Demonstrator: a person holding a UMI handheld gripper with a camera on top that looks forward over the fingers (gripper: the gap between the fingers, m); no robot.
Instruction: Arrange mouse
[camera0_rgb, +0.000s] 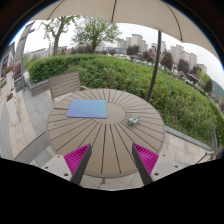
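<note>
A round slatted wooden table (105, 135) stands ahead of me. On its far left part lies a blue mouse mat (88, 109). A small grey mouse (133, 120) rests on the table's right part, well apart from the mat. My gripper (112, 162) hovers above the table's near edge, open, with nothing between its fingers. The pink pads (76, 158) stand wide apart. Both the mat and the mouse lie well beyond the fingertips.
A wooden chair (64, 84) stands behind the table on the left. Beyond it runs a green hedge (120, 72). A parasol pole (155, 62) rises at the right of the table under a canopy. Paved ground surrounds the table.
</note>
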